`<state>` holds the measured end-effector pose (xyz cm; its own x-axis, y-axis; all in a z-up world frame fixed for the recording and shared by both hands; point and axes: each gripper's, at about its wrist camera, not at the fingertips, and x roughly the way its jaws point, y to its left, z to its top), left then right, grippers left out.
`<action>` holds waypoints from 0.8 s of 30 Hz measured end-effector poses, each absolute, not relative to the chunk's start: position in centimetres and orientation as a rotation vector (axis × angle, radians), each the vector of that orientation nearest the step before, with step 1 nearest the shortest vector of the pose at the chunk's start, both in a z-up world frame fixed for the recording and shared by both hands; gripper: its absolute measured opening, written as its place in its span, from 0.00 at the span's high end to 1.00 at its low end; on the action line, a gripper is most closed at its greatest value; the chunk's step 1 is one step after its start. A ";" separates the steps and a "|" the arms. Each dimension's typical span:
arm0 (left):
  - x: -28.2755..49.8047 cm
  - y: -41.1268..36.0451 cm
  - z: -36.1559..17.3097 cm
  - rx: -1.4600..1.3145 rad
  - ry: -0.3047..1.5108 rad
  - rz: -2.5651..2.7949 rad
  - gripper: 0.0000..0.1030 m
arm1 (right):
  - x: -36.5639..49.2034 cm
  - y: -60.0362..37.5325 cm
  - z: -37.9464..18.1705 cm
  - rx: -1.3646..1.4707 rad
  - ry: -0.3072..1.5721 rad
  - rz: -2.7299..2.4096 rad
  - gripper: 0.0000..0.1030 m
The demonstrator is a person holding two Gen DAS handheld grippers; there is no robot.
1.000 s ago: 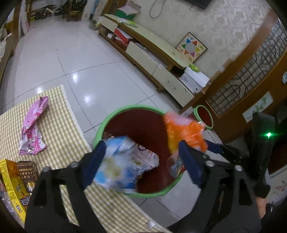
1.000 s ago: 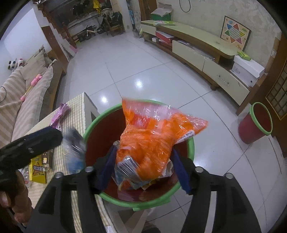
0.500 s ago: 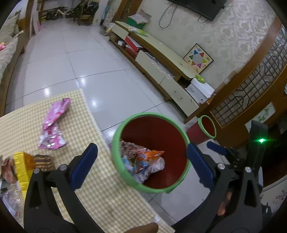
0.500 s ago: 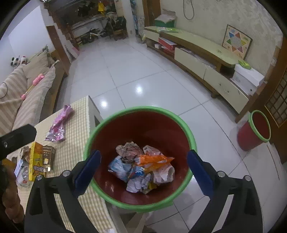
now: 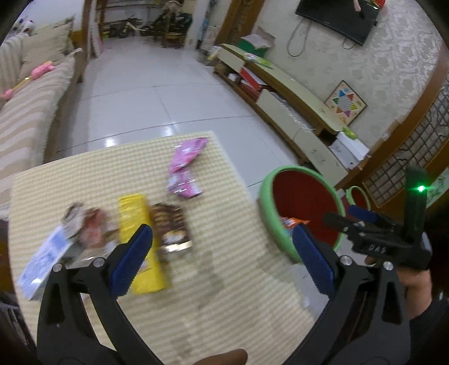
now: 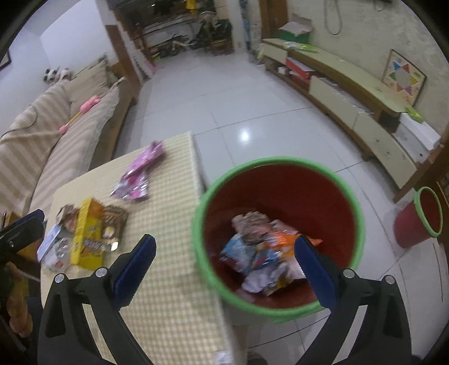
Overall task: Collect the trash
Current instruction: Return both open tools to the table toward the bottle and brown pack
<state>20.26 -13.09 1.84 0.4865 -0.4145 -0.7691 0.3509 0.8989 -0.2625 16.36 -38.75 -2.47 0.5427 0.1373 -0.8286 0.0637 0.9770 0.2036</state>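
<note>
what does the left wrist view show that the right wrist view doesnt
Only the left wrist view shows the wall-mounted black television and the right tongs, open and empty, by the bin.

Only the right wrist view looks down into the green-rimmed red plastic bin, showing the full pile of crumpled wrappers at the bottom.

Both show the checked yellow tablecloth with the pink foil wrapper, the yellow snack box and the brown packet left on it.
</note>
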 end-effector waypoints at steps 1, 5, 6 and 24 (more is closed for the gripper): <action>19.8 -12.0 1.7 -0.062 0.952 -0.451 0.05 | 16.3 -37.9 -2.6 0.218 1.002 0.062 0.07; 18.6 -8.4 1.4 -0.033 0.953 -0.412 0.05 | 16.3 -34.7 -2.9 0.196 1.006 0.121 0.07; 18.2 -7.5 1.3 -0.030 0.956 -0.404 0.05 | 16.3 -33.8 -2.9 0.184 1.008 0.133 0.07; 16.6 4.3 -3.4 -0.094 1.078 -0.288 0.05 | 19.0 -24.2 -6.1 0.120 1.089 0.256 0.07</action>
